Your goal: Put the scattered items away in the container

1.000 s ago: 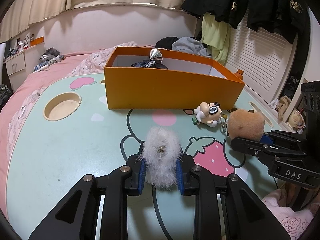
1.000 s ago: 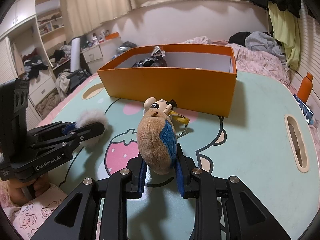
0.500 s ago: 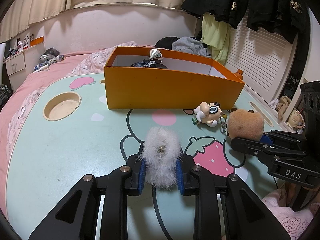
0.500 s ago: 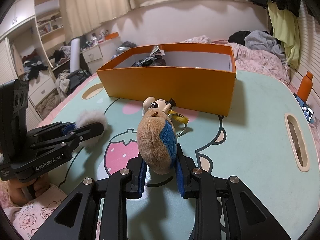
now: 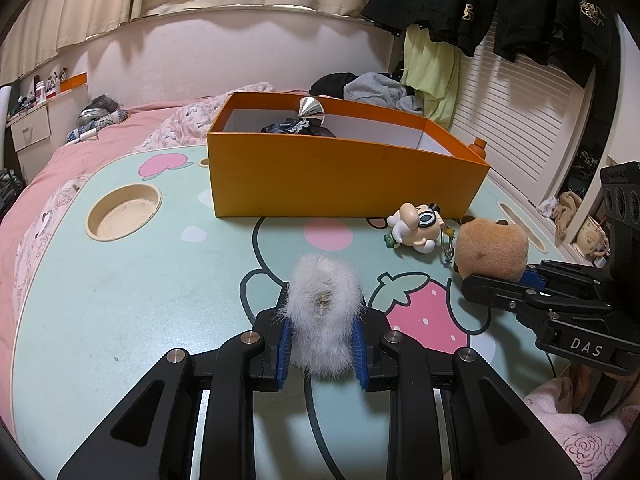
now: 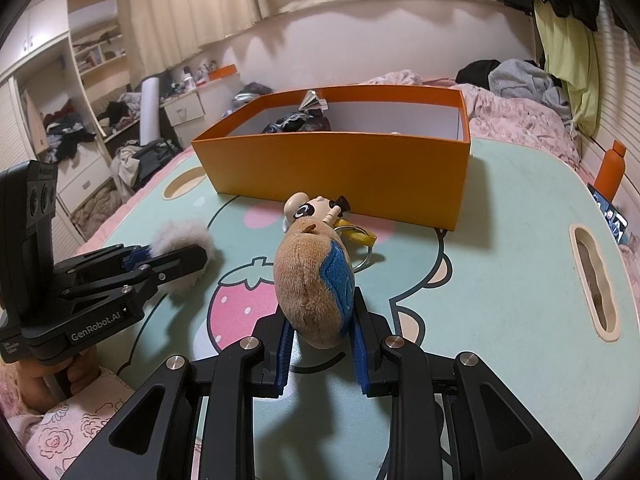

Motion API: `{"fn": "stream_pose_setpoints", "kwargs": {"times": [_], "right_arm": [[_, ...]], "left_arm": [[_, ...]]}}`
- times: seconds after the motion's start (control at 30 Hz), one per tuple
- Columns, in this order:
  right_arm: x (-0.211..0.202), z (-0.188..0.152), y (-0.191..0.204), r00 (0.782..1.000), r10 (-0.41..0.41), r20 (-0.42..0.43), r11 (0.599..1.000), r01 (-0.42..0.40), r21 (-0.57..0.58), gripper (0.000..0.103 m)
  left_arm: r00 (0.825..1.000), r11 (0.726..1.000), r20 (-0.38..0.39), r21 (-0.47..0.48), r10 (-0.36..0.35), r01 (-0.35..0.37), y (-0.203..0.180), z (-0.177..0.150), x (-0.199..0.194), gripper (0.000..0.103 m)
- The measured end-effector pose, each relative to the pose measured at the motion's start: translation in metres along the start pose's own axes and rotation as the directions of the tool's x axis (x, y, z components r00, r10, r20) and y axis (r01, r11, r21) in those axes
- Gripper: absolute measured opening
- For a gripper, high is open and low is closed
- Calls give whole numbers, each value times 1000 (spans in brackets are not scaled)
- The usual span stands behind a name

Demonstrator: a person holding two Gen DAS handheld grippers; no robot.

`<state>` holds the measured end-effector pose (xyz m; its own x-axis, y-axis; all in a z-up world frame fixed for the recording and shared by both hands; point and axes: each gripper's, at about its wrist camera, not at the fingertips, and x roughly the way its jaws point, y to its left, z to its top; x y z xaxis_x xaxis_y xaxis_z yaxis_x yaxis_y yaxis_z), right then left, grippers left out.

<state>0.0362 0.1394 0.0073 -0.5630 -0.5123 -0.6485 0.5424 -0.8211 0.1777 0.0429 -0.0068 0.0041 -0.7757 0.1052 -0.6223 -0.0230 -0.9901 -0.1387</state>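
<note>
White fluffy fur pom-pom (image 5: 323, 316) pinched in my left gripper (image 5: 320, 344), brown plush toy (image 6: 314, 282) clamped in my right gripper (image 6: 318, 340); nothing's shifted lately, both hover short of the orange cardboard box (image 5: 340, 176)

The mint tabletop (image 5: 120, 300) carried a printed strawberry (image 5: 424, 312) and a round recess (image 5: 124, 210). Behind it lay a pink bed (image 5: 100, 148) heaped with grey clothes (image 5: 376, 90), dark jackets (image 5: 520, 0) hung overhead, and an orange bottle (image 6: 610, 170) stood alongside.
</note>
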Motion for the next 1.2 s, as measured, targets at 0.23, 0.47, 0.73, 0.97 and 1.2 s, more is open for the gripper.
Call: {"fn": "stream_pose_setpoints", "kwargs": {"times": [0.23,0.47,0.73,0.97,1.2], "right_arm": [[0,1,-1,1000,0,-1,1000,0,-1,25],[2,-1,-1,1000,2,-12,1000,-2,3,25],[3,0,0,1000,3,-16,1000,-3,7,25],[3,1,1,1000,3,-18,1000,-3,9,25],[2,2,4,1000,-2,-16,1000,2,-4,25]], "left_arm": [[1000,1000,-1,0,0,0,-1,0,0,26],[1000,1000,-2,1,-1,1,-1,0,0,26],[1000,1000,-6,-1,-2,2,-1,-1,1,26],[1000,1000,-5,1,-1,1,-1,-1,0,26],[1000,1000,-10,2,-2,2,-2,-1,1,26]]}}
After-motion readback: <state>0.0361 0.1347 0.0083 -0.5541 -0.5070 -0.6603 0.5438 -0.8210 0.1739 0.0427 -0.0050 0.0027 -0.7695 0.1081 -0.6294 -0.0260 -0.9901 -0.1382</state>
